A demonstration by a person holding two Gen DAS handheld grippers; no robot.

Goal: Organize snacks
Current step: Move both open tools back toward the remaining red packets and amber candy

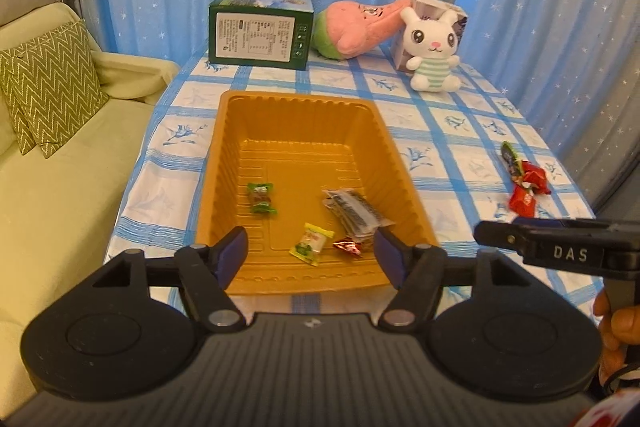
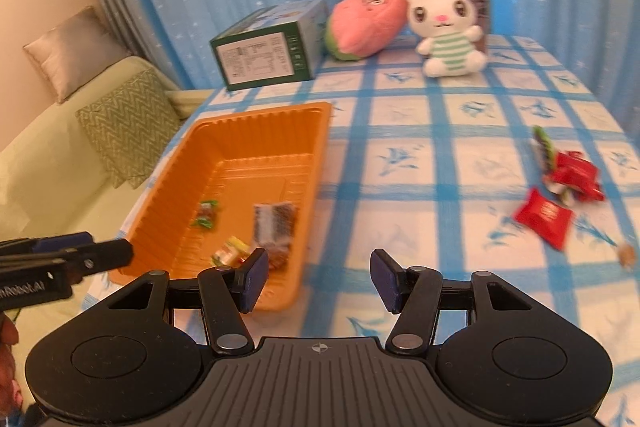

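Hovering tilted down: left gripper [image 1: 311, 254] over orange tray [image 1: 224, 163], right gripper [image 2: 316, 277] beside; both jaws apart, empty.

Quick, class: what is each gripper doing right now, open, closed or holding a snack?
Left gripper: open, nothing between its pads, above the orange tray.
Right gripper: open, holding nothing, over the tablecloth beside the tray.

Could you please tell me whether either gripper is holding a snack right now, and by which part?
Nothing is held: the left gripper and right gripper are both open and empty.
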